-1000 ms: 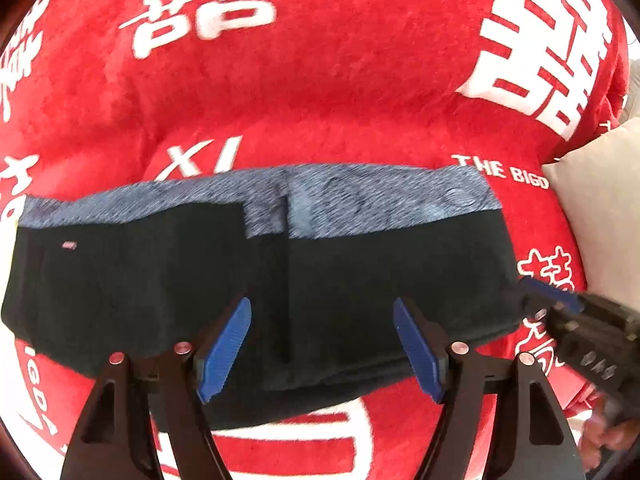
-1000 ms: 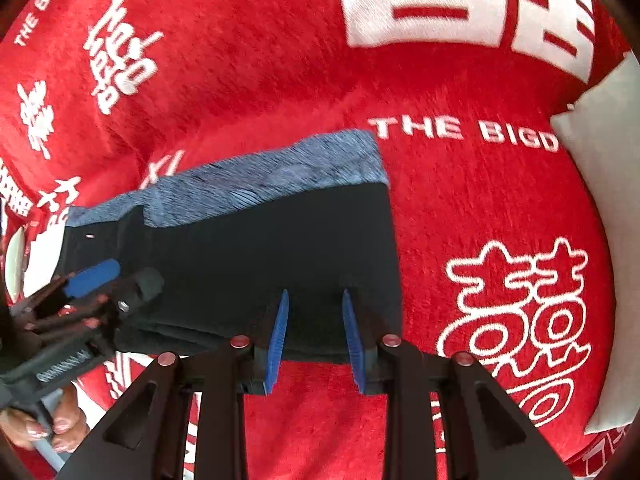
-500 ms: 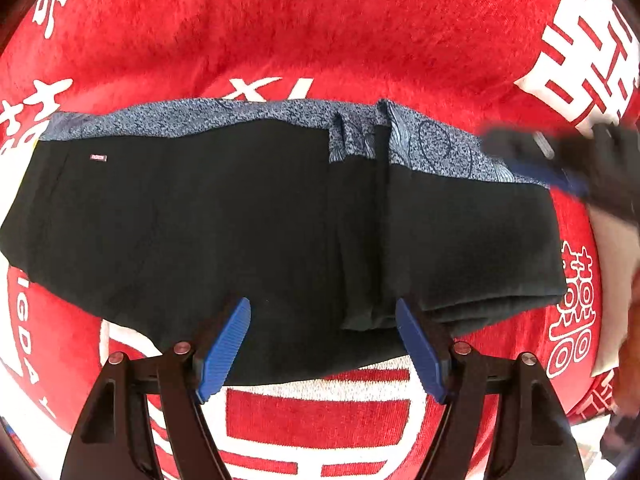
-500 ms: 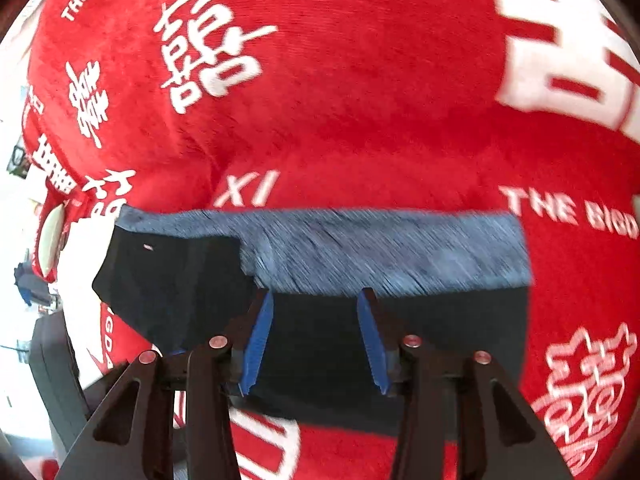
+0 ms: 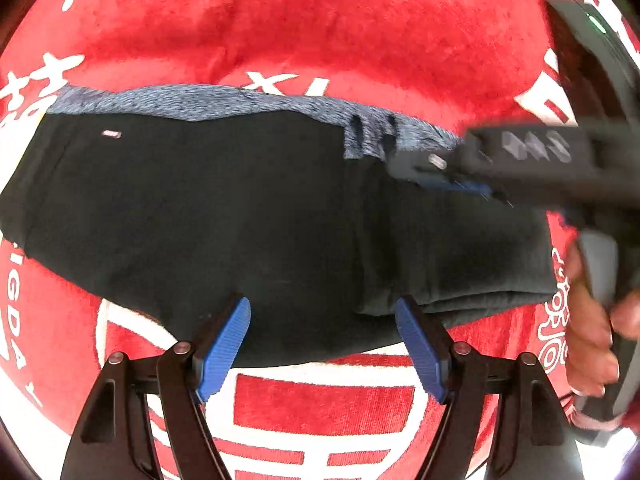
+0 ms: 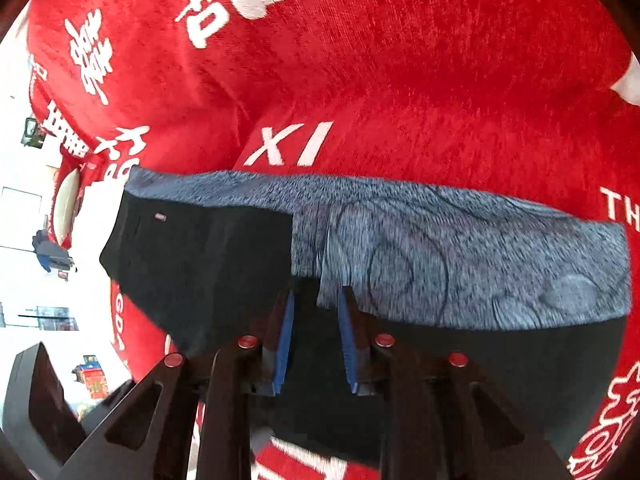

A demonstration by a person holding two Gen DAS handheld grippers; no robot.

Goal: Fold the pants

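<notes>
Black pants (image 5: 240,208) with a blue-grey patterned band (image 6: 480,260) lie folded across a red blanket (image 5: 320,32). My left gripper (image 5: 324,340) is open and hovers over the pants' near edge, with nothing between its fingers. My right gripper (image 6: 316,300) points down at the band where the folded layer ends. Its jaws are closing with the band's edge between them, and the pads do not visibly press on it. In the left wrist view the right gripper (image 5: 440,176) is a blur over the band, held by a hand (image 5: 588,320).
The red blanket (image 6: 400,60) carries white characters and letters and spreads on all sides of the pants. A white pillow corner (image 6: 632,80) shows at the right. Beyond the blanket's left edge lies a pale floor (image 6: 24,280) with small items.
The right gripper has swept left across the pants to the patterned band, and its jaws widened then narrowed. The left gripper shifted a little; its jaws stayed wide.
</notes>
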